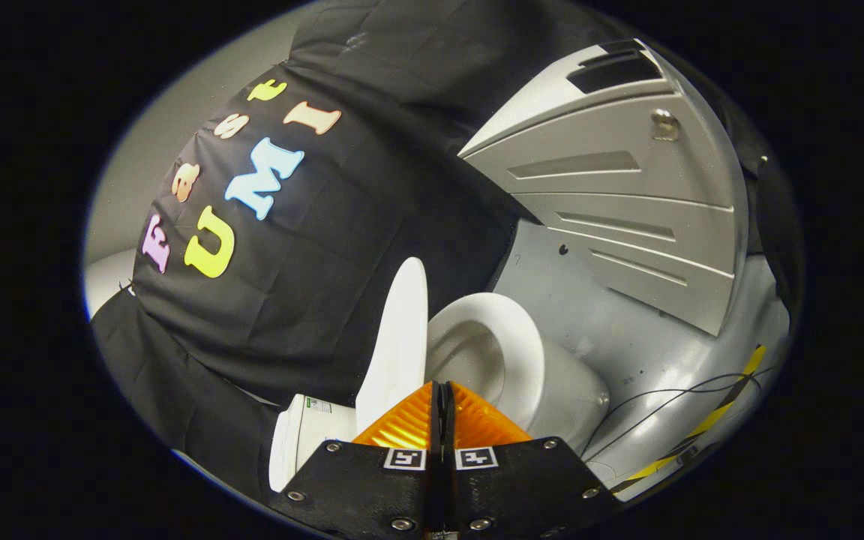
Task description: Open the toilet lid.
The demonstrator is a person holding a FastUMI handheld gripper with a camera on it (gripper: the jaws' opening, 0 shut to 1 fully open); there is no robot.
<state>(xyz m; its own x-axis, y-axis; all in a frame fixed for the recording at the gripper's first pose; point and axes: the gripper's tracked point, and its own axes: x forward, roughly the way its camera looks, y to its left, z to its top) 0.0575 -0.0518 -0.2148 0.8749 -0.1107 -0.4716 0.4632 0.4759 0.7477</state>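
A white toilet [559, 390] lies beyond my fingers; the whole view is rolled to one side. Its lid [398, 337] is raised away from the seat ring [511, 337] and stands against the black cloth wall. The open bowl [469, 352] shows between lid and ring. The white tank [304, 439] sits behind the lid's hinge end. My gripper [442, 394] is shut, its two orange fingers [409, 427] pressed together with nothing between them. The fingertips are just short of the lid's lower edge and the bowl; I cannot tell whether they touch the lid.
The black cloth wall [327, 247] hangs behind the toilet. A grey ribbed panel [627, 202] stands beyond the bowl. Thin black cables [672, 397] and a yellow-black striped tape [709, 427] lie on the grey floor [627, 337] beside the toilet base.
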